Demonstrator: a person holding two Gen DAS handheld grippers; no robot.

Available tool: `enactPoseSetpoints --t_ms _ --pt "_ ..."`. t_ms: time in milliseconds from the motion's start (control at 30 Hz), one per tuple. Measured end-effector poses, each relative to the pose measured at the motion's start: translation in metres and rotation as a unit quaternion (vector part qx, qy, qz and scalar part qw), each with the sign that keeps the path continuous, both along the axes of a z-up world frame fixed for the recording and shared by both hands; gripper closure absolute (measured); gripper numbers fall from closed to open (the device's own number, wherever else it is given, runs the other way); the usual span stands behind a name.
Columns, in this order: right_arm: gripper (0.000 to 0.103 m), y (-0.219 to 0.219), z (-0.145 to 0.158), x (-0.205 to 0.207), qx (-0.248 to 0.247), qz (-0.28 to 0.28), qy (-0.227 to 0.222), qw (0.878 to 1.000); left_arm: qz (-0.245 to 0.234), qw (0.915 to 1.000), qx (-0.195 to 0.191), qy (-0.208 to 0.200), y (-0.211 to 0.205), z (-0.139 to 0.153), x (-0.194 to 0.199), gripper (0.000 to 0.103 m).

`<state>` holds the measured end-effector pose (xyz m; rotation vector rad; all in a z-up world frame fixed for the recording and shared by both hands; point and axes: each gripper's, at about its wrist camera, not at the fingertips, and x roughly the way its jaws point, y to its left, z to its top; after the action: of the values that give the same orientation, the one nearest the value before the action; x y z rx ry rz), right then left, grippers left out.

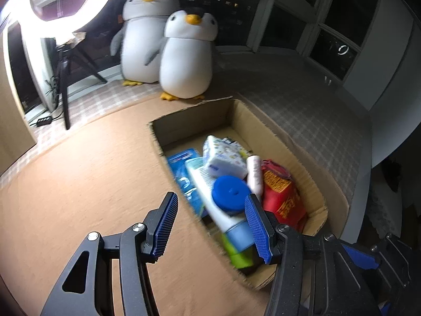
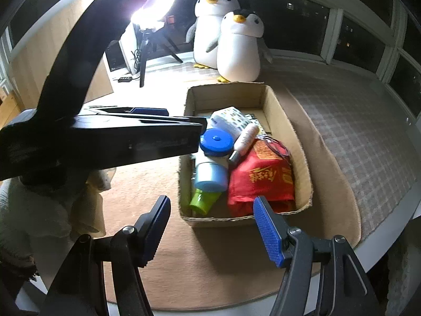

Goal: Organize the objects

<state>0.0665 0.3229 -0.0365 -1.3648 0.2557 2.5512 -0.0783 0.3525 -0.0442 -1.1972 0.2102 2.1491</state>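
A cardboard box [image 1: 334, 184] [image 2: 300, 158] sits on a tan mat. It holds a blue round lid [image 1: 231, 192] [image 2: 217, 142], a white tube with a light-blue cap [image 1: 223, 210] [image 2: 211, 173], a green cup [image 1: 239, 255] [image 2: 204, 201], a red packet [image 1: 282, 194] [image 2: 263, 181], a white bottle [image 1: 254, 175] [image 2: 246, 138], a patterned tissue pack [image 1: 226, 155] [image 2: 229, 118] and a blue flat pack [image 1: 181, 169]. My left gripper [image 1: 210, 226] is open and empty over the box's near-left edge; it also shows from the side in the right wrist view [image 2: 184, 123]. My right gripper [image 2: 210, 223] is open and empty, in front of the box.
Two plush penguins [image 1: 184, 52] [image 2: 236, 42] stand behind the box. A ring light on a tripod [image 1: 65, 60] [image 2: 147, 42] stands at the back left. Dark windows line the back. The tan mat [image 1: 79, 184] [image 2: 223, 263] lies on a checked cloth [image 2: 355, 131].
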Motion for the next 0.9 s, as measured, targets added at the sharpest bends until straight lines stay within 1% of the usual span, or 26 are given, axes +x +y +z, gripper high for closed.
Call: enactPoseSetpoints --t_ms 267,367,433,600,733,900 --pt "0.041 -0.024 0.002 -0.008 0.001 0.019 0.003 1.000 0.038 0.9992 -0.009 0.013 -0.056 0.010 0.005 0.046" --pt "0.041 -0.035 0.004 -0.013 0.001 0.028 0.005 1.000 0.052 0.9983 -0.014 0.023 -0.081 0.016 0.009 0.040" --pt "0.041 -0.043 0.004 -0.018 0.001 0.036 0.006 0.999 0.066 0.9973 -0.016 0.026 -0.100 0.021 0.012 0.038" --pt "0.040 -0.067 0.005 -0.032 0.003 0.059 0.007 0.998 0.105 0.9937 -0.023 0.032 -0.147 0.026 0.016 0.035" --pt "0.038 -0.089 0.006 -0.041 0.006 0.078 0.009 0.997 0.143 0.9890 -0.026 0.029 -0.190 0.028 0.022 0.032" --pt "0.035 -0.113 0.006 -0.051 0.005 0.099 0.011 0.995 0.175 0.9837 -0.033 0.023 -0.233 0.025 0.034 0.028"
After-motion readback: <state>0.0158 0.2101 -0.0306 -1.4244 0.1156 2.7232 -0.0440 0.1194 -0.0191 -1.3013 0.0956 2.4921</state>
